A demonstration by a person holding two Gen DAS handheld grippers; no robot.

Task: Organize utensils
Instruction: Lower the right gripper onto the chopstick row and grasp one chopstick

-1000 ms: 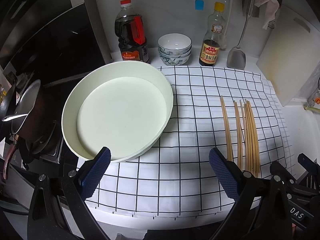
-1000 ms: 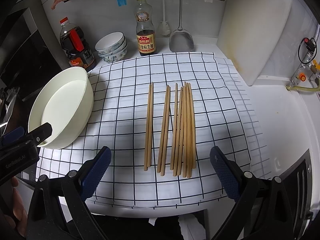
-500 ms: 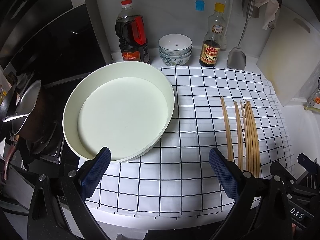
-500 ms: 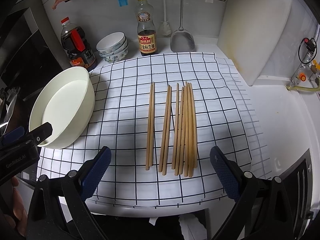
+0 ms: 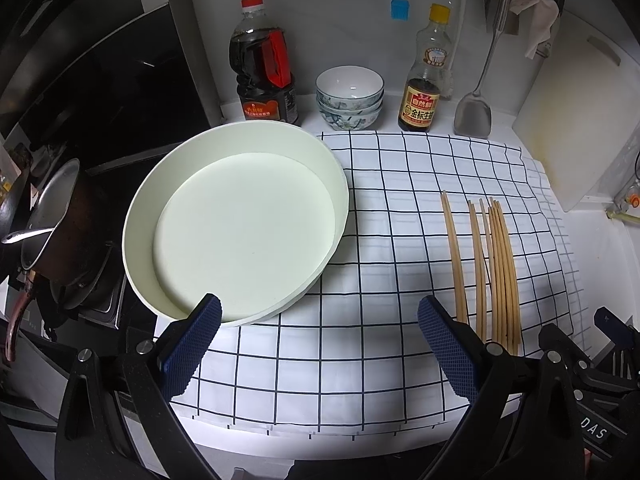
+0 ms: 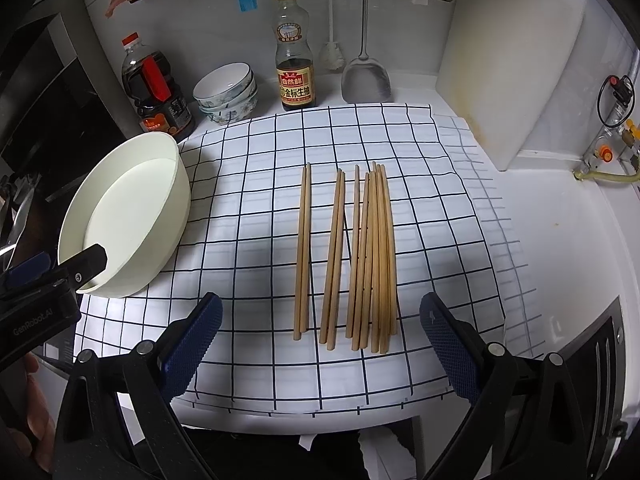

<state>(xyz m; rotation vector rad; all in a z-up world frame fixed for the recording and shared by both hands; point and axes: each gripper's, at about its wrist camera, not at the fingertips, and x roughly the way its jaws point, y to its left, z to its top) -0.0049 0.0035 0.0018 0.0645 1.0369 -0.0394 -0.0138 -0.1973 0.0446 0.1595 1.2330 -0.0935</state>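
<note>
Several wooden chopsticks (image 6: 360, 256) lie side by side on a white checked cloth (image 6: 256, 208), pointing away from me: a pair at the left, a second pair, then a bundle. They show at the right in the left wrist view as chopsticks (image 5: 486, 264). A round white tray (image 5: 240, 224) rests on the cloth's left side, seen as the tray (image 6: 128, 208) in the right wrist view. My left gripper (image 5: 318, 344) is open over the cloth in front of the tray. My right gripper (image 6: 318, 344) is open just short of the chopsticks' near ends, holding nothing.
Along the back wall stand a dark sauce jug (image 5: 266, 80), stacked bowls (image 5: 349, 96), a soy sauce bottle (image 5: 422, 76) and a metal spatula (image 5: 474, 108). A white cutting board (image 5: 576, 120) leans at the right. A pan (image 5: 52, 232) sits on the stove at the left.
Both views have shifted very slightly; the scene sits a touch to the right of before. The chopsticks and tray have not moved, and both grippers stay open.
</note>
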